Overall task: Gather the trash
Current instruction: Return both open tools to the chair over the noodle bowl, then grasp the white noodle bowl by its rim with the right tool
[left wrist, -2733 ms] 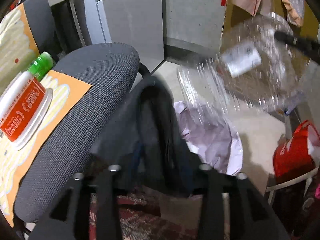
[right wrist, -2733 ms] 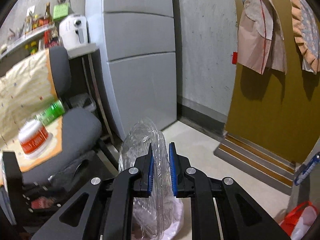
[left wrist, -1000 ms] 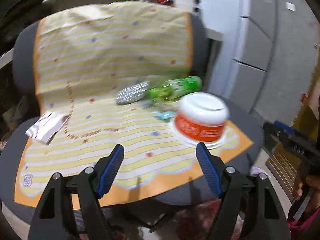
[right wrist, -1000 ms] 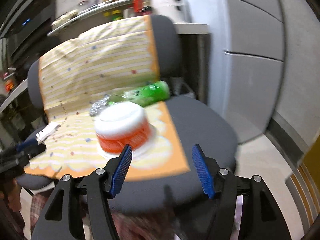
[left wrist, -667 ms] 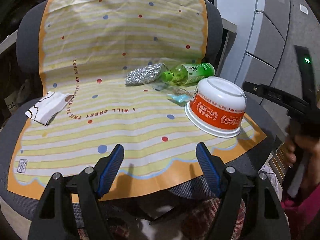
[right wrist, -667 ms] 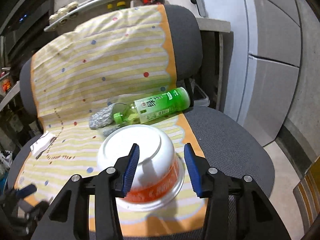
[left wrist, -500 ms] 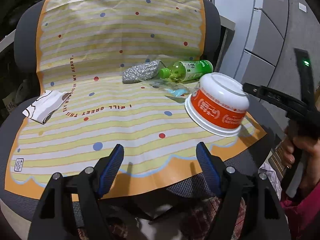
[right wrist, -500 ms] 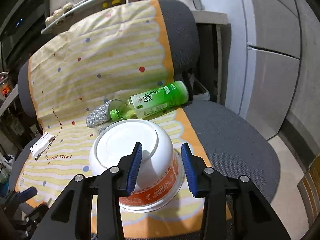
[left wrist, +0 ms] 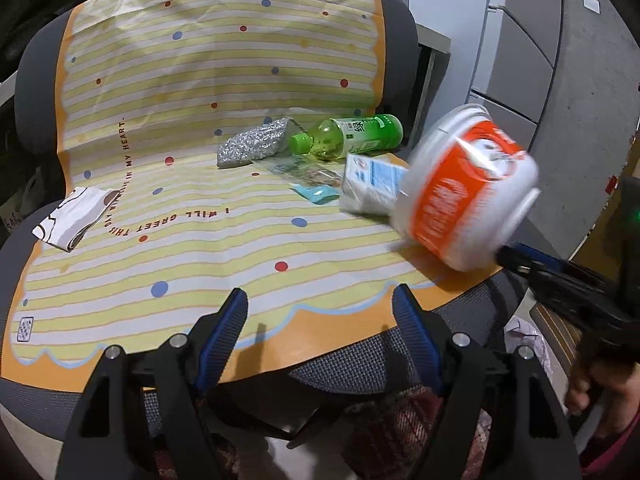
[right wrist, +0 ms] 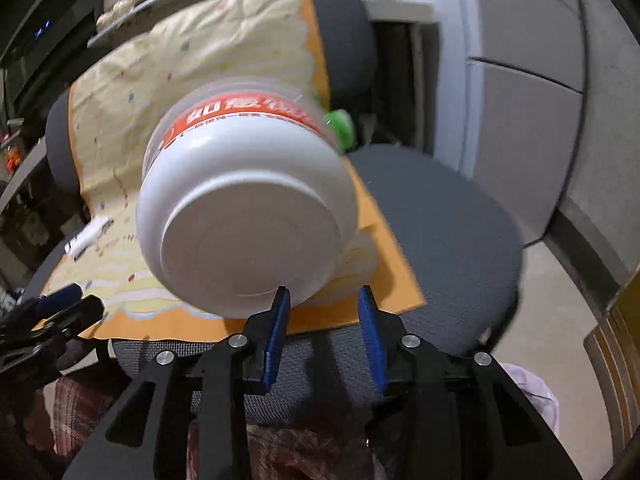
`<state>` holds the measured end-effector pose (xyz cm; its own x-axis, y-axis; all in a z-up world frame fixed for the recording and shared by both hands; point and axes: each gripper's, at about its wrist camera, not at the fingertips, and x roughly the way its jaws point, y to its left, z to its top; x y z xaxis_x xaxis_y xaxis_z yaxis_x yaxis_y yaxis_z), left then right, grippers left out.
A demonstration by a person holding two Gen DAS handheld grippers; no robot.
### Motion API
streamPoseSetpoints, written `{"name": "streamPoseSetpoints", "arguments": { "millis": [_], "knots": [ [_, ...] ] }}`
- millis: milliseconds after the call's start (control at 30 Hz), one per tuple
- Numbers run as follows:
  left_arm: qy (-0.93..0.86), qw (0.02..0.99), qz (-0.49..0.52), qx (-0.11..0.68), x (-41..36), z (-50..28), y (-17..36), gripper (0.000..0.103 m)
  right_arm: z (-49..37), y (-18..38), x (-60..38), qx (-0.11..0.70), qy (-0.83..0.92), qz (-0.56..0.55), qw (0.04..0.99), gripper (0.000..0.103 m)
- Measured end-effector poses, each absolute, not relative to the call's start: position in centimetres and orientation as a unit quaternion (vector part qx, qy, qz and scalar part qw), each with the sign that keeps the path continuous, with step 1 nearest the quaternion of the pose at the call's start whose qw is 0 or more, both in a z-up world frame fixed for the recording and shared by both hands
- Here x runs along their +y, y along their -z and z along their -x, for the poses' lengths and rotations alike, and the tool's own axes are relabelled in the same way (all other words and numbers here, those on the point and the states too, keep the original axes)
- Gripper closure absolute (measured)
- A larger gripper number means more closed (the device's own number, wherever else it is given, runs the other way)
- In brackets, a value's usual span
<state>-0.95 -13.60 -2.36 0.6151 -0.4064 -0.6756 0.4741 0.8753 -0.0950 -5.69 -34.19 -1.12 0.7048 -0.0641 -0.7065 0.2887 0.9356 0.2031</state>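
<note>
Jaws spread wide on your left gripper (left wrist: 320, 320), which holds nothing at the front edge of the chair (left wrist: 360, 364). Your right gripper (right wrist: 322, 312) pinches the orange-and-white noodle bowl (right wrist: 248, 216) at its base, tilted and raised off the chair's striped cloth (left wrist: 200, 208). Past the bowl a white carton (left wrist: 368, 190) lies on the cloth, then a green bottle (left wrist: 352, 136) beside a silver wrapper (left wrist: 252, 148) near the backrest. A crumpled paper (left wrist: 70, 218) sits at the cloth's left edge.
</note>
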Motion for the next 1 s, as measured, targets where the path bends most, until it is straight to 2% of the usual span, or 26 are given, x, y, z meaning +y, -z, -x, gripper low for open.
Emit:
{"name": "streamPoseSetpoints", "arguments": {
  "millis": [133,233,267,400,500,667,833,867,1000],
  "knots": [
    [0.235,0.897,-0.042,0.371,-13.0,0.7,2.4,0.030,2.0,2.9,-34.0,0.416,0.079,-0.169,0.890,0.066],
    [0.229,0.898,-0.042,0.373,-12.5,0.5,2.6,0.030,2.8,2.5,-34.0,0.416,0.084,-0.166,0.890,0.065],
    [0.228,0.898,-0.040,0.375,-12.3,0.4,2.7,0.030,3.7,2.3,-34.1,0.413,0.084,-0.165,0.892,0.060],
    [0.226,0.898,-0.033,0.376,-12.1,-0.1,2.8,0.030,7.8,0.5,-34.8,0.386,0.084,-0.173,0.902,0.057],
    [0.229,0.898,-0.029,0.373,-12.5,-0.2,2.5,0.030,9.6,-2.2,-36.0,0.325,0.087,-0.196,0.921,0.057],
    [0.230,0.901,-0.033,0.366,-12.6,0.2,2.0,0.030,6.8,-5.3,-36.0,0.255,0.070,-0.194,0.945,0.055],
    [0.219,0.903,-0.030,0.369,-11.6,-0.1,2.1,0.030,2.8,-4.7,-34.4,0.269,0.040,-0.179,0.946,0.055],
    [0.217,0.903,-0.028,0.370,-11.4,-0.2,2.1,0.030,2.9,-4.5,-34.1,0.268,0.038,-0.177,0.946,0.050],
    [0.213,0.903,-0.022,0.373,-10.9,-0.5,2.3,0.030,4.9,-4.1,-32.6,0.283,0.034,-0.156,0.946,0.049]
  ]
}}
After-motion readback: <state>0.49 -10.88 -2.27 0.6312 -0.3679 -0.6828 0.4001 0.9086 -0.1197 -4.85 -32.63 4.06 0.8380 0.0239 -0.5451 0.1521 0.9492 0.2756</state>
